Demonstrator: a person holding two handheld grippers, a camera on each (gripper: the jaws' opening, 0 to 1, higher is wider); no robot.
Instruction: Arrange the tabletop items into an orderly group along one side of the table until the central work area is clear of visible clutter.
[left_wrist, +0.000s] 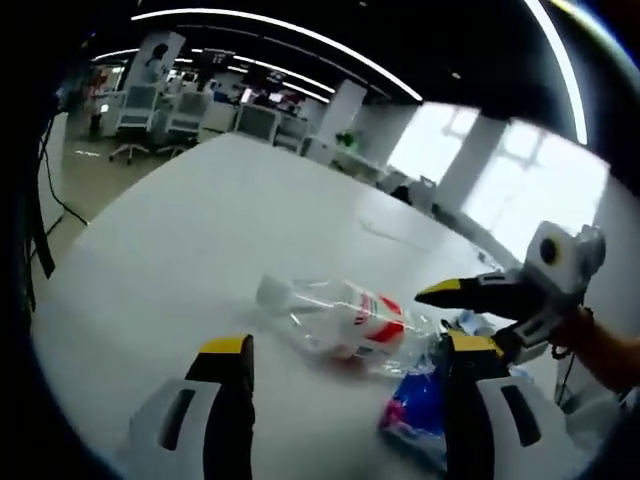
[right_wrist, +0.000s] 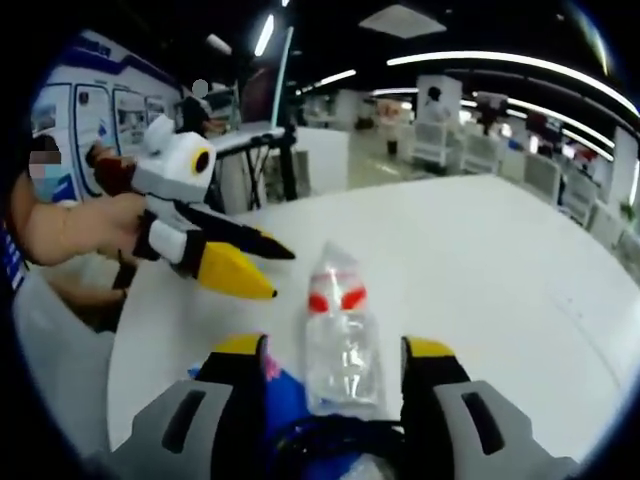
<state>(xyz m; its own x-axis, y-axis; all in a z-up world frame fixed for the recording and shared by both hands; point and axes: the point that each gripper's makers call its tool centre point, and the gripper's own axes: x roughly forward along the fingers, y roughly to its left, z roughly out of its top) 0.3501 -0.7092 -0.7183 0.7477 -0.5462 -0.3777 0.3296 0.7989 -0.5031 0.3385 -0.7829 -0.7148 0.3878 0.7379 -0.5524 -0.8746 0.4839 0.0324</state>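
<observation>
**Inspector:** Start nearest the bottle. What lies against it?

**Assistant:** In the left gripper view, the left gripper (left_wrist: 345, 348) stands with its yellow-tipped jaws spread apart, gripping nothing; the clear plastic bottle (left_wrist: 340, 315) lies on its side just past the jaw tips, in the gap between them. A blue and pink wrapper (left_wrist: 418, 412) lies touching the bottle's base end, partly behind the jaw on that side.

**Inspector:** The bottle itself?

**Assistant:** Crumpled, transparent, a red and white label round its middle, a white cap (left_wrist: 270, 292) at the end away from the wrapper. It rests on the white table (left_wrist: 200, 230).

**Inspector:** The other tool?

**Assistant:** The right gripper (left_wrist: 432, 293) enters just beyond the bottle's base end, above the wrapper. In the right gripper view its own jaws (right_wrist: 335, 348) are released and wide, the bottle (right_wrist: 342, 335) lying lengthwise between the tips, not pinched. The blue wrapper (right_wrist: 290, 415) sits nearer than the bottle, down between the jaws.

**Inspector:** And beyond the bottle?

**Assistant:** In that view the left gripper (right_wrist: 270, 270) hovers beside the bottle's far end, held by a hand (right_wrist: 70, 230). Past the bottle the tabletop (right_wrist: 500, 260) runs bare. Further off, office chairs (left_wrist: 150, 115) and desks.
</observation>
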